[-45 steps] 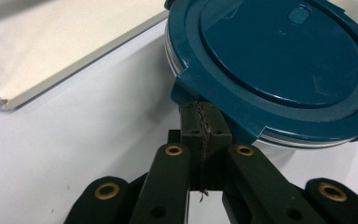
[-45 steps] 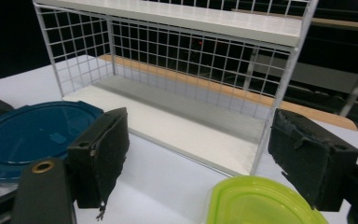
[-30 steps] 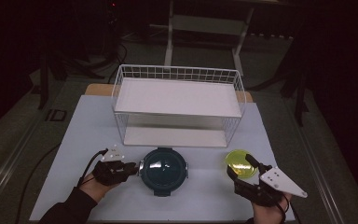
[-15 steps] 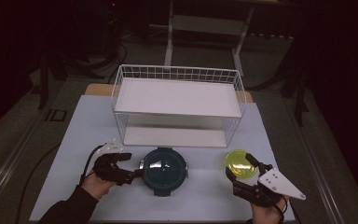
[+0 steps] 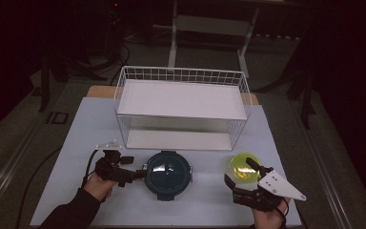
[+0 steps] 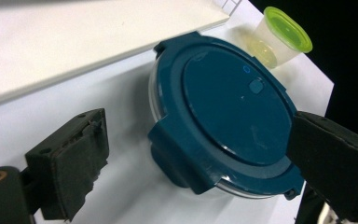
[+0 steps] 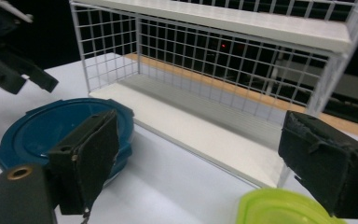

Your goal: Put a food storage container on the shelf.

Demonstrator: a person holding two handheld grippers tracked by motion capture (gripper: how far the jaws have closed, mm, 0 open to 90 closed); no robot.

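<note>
The tabletop point(image 5: 90, 124) is a pale, matte white sheet, bare apart from a few things, and the room around it is dark: a grey floor, some cables, and the legs of a stand beyond the far edge. A white wire rack point(image 5: 181, 107) with two flat shelves stands in the middle, toward the far edge.

Near the front edge, about midway along it, lies a round blue container point(image 5: 167, 174) with a clip-on lid. The left gripper point(image 5: 136, 174) sits just to its left, held low over the tabletop by a hand point(image 5: 97, 185). Its jaws are spread wide and hold nothing. In the left gripper view one jaw stands on the bare tabletop short of the container, and the other seems to overlap the lid's far edge (whether it touches, I cannot tell). The nearest lid clip faces the gap between the jaws.

Toward the front right corner stands a small cup point(image 5: 244, 167) with a yellow-green lid, well apart from the container. The right gripper point(image 5: 238, 172) is at its front side, jaws also wide apart and empty. In the high view one jaw reaches up beside the cup's right and the other lies to its front left. In the right gripper view the green lid sits low between the jaws.
</note>
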